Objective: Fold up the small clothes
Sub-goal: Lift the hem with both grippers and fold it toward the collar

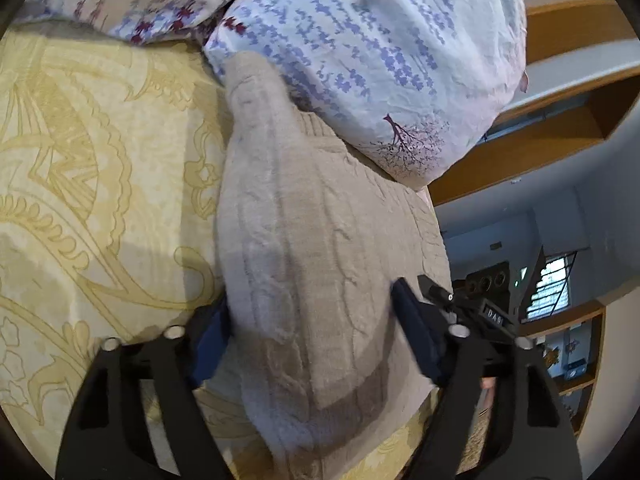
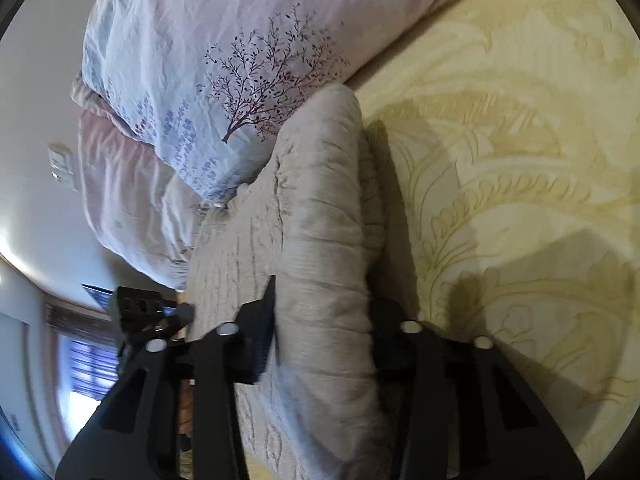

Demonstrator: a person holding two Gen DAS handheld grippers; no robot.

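A beige knit garment [image 1: 320, 240] lies on the yellow patterned bedsheet [image 1: 80, 160], its near part folded over into a thick roll. My left gripper [image 1: 312, 332] has its jaws wide apart, one finger on each side of the garment's fold. The same garment shows in the right wrist view [image 2: 324, 240]. My right gripper [image 2: 324, 336] has closed its jaws on the thick folded edge, which bulges between the fingers. The other gripper [image 2: 140, 312] shows at the left there, and the right one [image 1: 472, 312] at the right in the left wrist view.
A white quilt with purple flowers and a tree print [image 1: 380, 60] is bunched on the bed just behind the garment, and also shows in the right wrist view [image 2: 224, 80]. Wooden shelves [image 1: 560, 148] and a window [image 1: 548, 292] lie beyond the bed edge.
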